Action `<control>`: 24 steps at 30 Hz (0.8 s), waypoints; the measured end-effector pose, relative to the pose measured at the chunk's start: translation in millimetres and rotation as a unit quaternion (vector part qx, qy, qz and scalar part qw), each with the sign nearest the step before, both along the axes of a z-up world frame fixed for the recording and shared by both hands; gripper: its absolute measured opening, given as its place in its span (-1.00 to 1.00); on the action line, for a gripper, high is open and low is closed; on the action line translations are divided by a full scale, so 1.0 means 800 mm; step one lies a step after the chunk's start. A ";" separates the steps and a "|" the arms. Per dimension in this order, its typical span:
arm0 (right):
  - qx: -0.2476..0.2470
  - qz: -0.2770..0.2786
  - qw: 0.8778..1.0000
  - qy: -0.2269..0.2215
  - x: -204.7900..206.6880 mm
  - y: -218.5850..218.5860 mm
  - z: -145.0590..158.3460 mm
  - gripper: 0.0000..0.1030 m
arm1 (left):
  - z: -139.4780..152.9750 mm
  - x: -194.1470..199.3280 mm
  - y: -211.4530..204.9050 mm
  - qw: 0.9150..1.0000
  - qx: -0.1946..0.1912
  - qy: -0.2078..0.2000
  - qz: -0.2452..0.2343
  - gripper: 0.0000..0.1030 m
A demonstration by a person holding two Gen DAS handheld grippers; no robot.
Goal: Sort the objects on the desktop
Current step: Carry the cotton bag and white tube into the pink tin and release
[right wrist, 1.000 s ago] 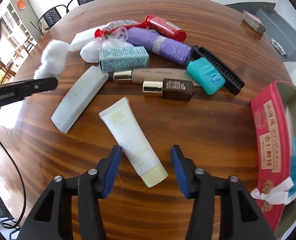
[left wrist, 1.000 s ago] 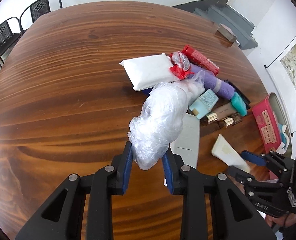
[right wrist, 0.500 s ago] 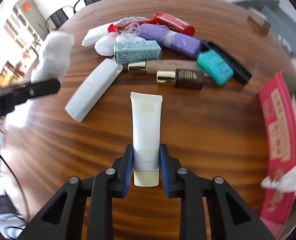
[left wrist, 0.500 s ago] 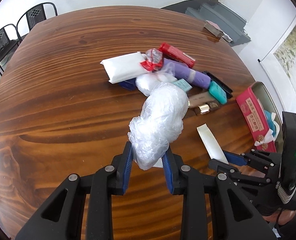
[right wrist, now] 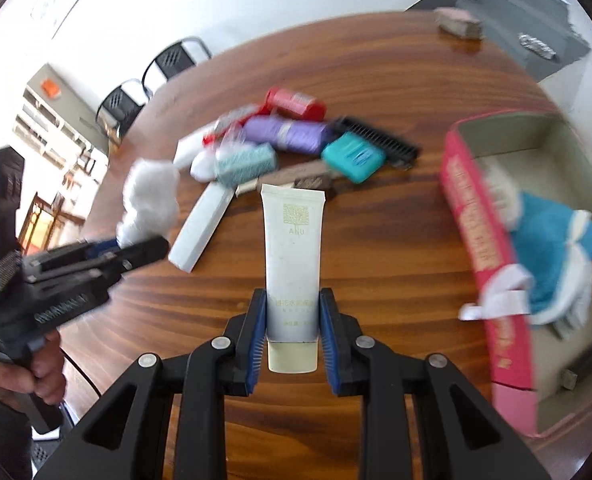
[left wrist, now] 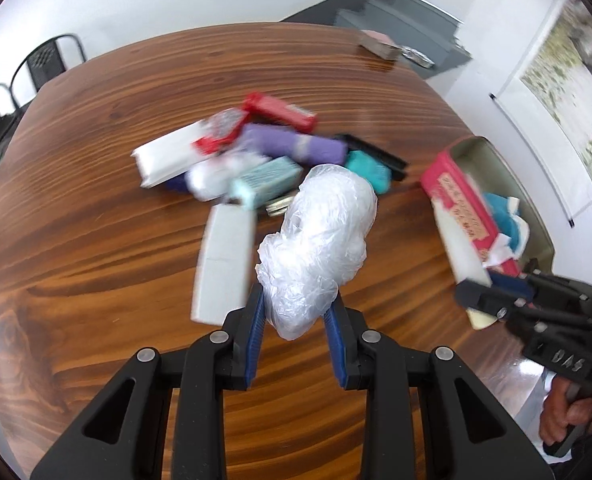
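Note:
My left gripper (left wrist: 296,308) is shut on a crumpled clear plastic bag of white stuff (left wrist: 320,236), held above the wooden table (left wrist: 96,240). My right gripper (right wrist: 292,312) is shut on a white cream tube (right wrist: 293,248) near its cap end, lifted off the table. In the right wrist view the left gripper (right wrist: 136,246) and its bag (right wrist: 150,200) show at the left. In the left wrist view the right gripper (left wrist: 484,300) with the tube (left wrist: 460,248) shows at the right, in front of the red box (left wrist: 464,208).
A pile lies mid-table: red tube (right wrist: 296,104), purple roll (right wrist: 288,134), teal case (right wrist: 354,156), black comb (right wrist: 380,142), teal carton (right wrist: 246,164), long white box (right wrist: 200,232), brown bottles (right wrist: 304,176). The open red box (right wrist: 480,232) at the right holds a blue cloth (right wrist: 552,248). Chairs (left wrist: 24,76) stand beyond the table.
The right gripper closed on the cream tube and lifted it off the table. Both grippers rose and swung right toward the red box, the left still holding the bag.

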State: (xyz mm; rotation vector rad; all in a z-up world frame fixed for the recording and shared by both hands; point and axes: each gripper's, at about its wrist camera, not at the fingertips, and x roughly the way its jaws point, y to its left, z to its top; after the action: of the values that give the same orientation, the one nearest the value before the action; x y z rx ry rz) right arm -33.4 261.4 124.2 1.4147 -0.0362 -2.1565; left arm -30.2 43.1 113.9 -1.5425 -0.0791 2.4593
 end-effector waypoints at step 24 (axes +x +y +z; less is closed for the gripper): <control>0.019 -0.175 0.984 0.016 -0.027 0.228 0.002 -0.45 | 0.034 -0.004 0.244 0.986 0.048 0.009 -0.159 -0.39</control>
State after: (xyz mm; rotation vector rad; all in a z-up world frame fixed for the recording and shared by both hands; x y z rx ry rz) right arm -55.2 443.7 125.6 1.4852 -0.2497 -2.4725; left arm -33.6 238.3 140.9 -1.3734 0.0481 2.1857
